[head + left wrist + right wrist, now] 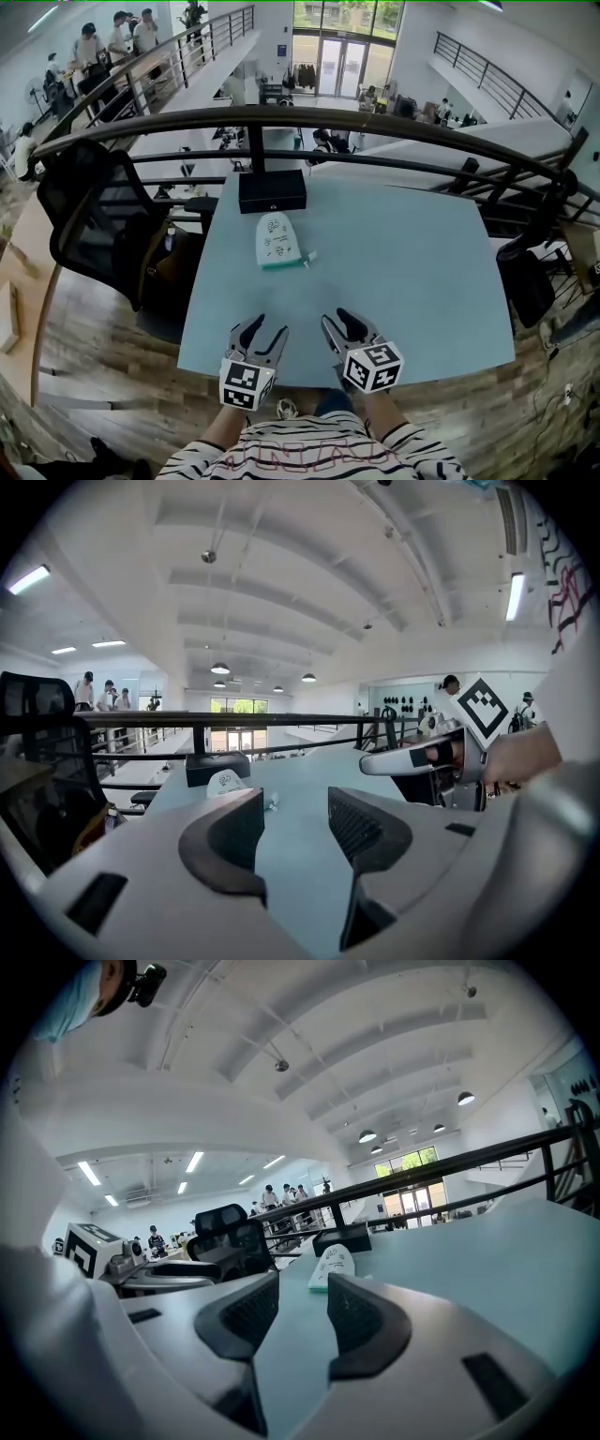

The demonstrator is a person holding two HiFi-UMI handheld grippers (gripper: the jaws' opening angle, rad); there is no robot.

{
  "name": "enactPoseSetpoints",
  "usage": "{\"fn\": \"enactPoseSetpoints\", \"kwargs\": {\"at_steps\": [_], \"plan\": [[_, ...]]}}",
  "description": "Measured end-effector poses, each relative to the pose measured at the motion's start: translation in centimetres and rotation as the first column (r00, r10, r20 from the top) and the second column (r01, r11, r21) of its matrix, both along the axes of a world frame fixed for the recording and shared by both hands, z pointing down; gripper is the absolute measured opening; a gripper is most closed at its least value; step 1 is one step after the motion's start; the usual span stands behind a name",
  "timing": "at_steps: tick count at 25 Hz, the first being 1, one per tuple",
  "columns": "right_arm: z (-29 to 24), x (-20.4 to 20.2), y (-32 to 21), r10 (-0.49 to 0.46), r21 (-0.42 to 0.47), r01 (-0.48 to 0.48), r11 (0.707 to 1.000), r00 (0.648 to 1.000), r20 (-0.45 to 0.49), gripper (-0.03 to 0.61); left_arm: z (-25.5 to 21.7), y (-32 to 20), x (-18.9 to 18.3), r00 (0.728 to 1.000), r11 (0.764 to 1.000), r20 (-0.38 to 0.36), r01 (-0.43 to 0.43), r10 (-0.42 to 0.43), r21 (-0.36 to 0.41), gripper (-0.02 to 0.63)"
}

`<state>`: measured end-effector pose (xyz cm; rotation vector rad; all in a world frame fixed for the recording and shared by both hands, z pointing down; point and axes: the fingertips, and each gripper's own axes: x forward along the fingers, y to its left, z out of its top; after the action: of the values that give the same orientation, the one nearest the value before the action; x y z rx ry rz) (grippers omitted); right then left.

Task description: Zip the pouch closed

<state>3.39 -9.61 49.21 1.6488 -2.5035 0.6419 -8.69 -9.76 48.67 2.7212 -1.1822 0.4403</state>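
A small white pouch (277, 240) with a teal bottom edge lies flat on the pale blue table (403, 272), left of its middle. A short teal pull tab sticks out at its lower right corner. The pouch (225, 782) shows far ahead in the left gripper view and the pouch (334, 1266) shows likewise in the right gripper view. My left gripper (257, 330) hangs over the table's near edge, open and empty. Beside it my right gripper (339, 323) is open and empty too. Both are well short of the pouch.
A black box (272, 190) stands at the table's far edge, just behind the pouch. A curved dark railing (375, 122) runs past the table. A black office chair (103, 225) stands to the left. People stand on a far walkway.
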Motion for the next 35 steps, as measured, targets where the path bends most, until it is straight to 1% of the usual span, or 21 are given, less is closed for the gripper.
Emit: {"fn": "enactPoseSetpoints", "kwargs": {"at_steps": [4,7,13,17,20,27,35], "plan": [[0.8,0.5,-1.8,-0.011,-0.017,0.011,1.000,1.000,-0.008,0.172,0.9,-1.2,0.2,1.000,1.000,-0.002,0.013,-0.013,-0.020,0.193],[1.5,0.9,-4.1,-0.031,-0.024,0.031,0.999,0.999,-0.014,0.170,1.5,-2.8,0.2,0.999,0.999,-0.002,0.043,-0.043,-0.024,0.193],[2.7,1.8,-8.1,-0.081,-0.063,0.079,0.995,0.996,-0.026,0.169,2.7,-5.8,0.6,0.995,0.993,0.000,0.104,-0.104,-0.061,0.193],[3.6,2.7,-11.3,-0.124,-0.077,0.120,0.990,0.990,-0.060,0.169,3.9,-8.1,1.2,0.991,0.988,0.009,0.133,-0.133,-0.076,0.193],[4.4,3.5,-13.4,-0.155,-0.089,0.147,0.985,0.983,-0.094,0.169,5.2,-9.4,1.7,0.989,0.983,0.017,0.151,-0.150,-0.103,0.193],[6.4,4.6,-17.4,-0.225,-0.118,0.209,0.971,0.963,-0.149,0.164,7.3,-11.3,3.1,0.986,0.973,0.037,0.168,-0.165,-0.156,0.193],[10.5,4.6,-21.3,-0.281,-0.155,0.259,0.953,0.949,-0.144,0.164,9.6,-14.3,4.4,0.984,0.966,0.057,0.177,-0.169,-0.188,0.193]]}}
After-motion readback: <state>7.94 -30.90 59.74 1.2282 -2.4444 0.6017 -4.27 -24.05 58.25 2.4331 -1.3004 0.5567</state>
